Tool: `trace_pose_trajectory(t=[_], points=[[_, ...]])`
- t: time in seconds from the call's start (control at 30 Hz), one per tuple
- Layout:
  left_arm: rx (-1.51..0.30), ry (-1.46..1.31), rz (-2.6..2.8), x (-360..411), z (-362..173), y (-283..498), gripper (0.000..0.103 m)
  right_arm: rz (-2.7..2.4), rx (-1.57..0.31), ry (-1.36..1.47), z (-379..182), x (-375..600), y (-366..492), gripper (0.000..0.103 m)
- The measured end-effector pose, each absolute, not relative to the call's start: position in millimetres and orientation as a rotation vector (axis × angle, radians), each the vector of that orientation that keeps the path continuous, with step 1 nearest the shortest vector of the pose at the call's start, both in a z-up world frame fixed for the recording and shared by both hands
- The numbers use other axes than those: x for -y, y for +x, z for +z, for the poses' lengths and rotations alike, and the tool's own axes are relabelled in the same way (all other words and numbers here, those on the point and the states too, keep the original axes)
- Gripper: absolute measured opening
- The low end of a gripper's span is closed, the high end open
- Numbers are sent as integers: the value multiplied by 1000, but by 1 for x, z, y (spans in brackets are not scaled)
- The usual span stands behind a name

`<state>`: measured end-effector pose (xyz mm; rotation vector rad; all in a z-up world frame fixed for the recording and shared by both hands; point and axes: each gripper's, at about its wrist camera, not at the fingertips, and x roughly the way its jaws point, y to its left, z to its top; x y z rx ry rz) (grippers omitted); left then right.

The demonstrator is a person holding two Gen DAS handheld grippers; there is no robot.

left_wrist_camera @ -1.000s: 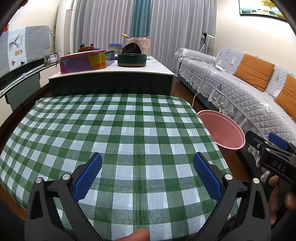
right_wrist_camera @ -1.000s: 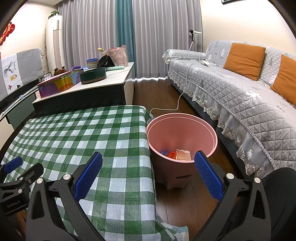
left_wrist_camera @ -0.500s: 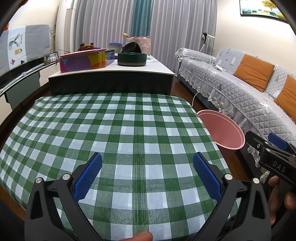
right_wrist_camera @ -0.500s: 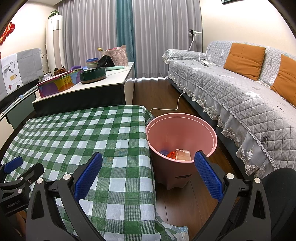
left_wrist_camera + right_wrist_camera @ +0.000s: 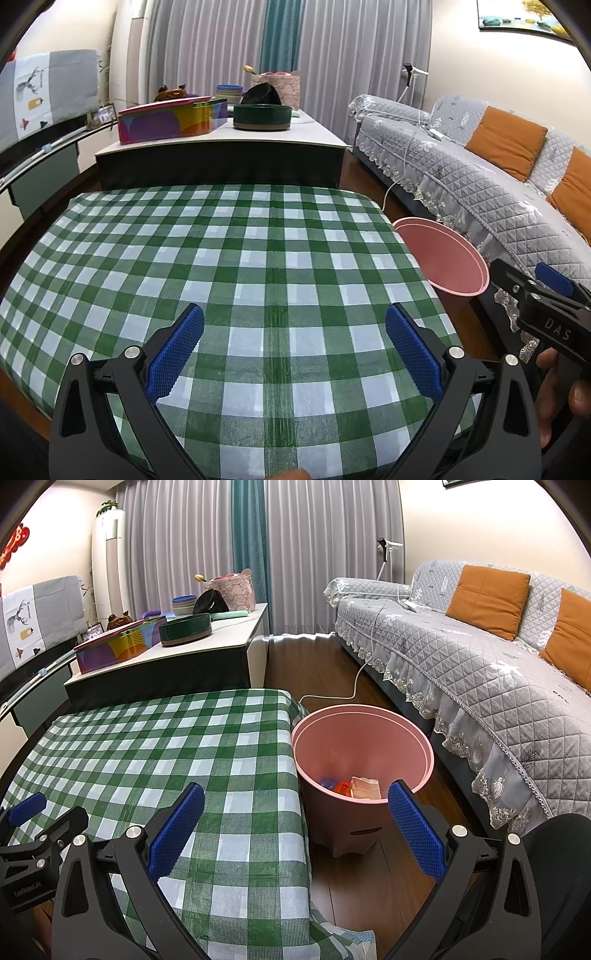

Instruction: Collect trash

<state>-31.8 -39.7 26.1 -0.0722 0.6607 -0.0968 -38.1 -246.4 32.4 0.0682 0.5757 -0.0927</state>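
Note:
A pink trash bin stands on the wood floor just right of the table; it also shows in the left wrist view. Inside it lie a pale wrapper and small orange and blue pieces. My left gripper is open and empty, low over the near part of the green checked tablecloth. My right gripper is open and empty, over the table's right edge, with the bin beyond its right finger. No trash shows on the cloth.
A grey quilted sofa with orange cushions runs along the right. A white-topped cabinet behind the table carries a colourful box, a dark green round tin and bowls. A white cable trails on the floor behind the bin.
The left wrist view has shifted very slightly; both grippers stay open and empty, and nothing else has moved.

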Motion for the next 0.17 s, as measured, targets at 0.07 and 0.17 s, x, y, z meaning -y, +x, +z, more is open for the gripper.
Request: trace_pose_trajectory(t=[0.07, 0.17], points=[[-666, -76, -93, 38, 26, -32, 95, -93, -575, 68, 33, 246, -38, 98], [-668, -74, -93, 38, 25, -32, 95, -93, -575, 68, 32, 246, -38, 98]])
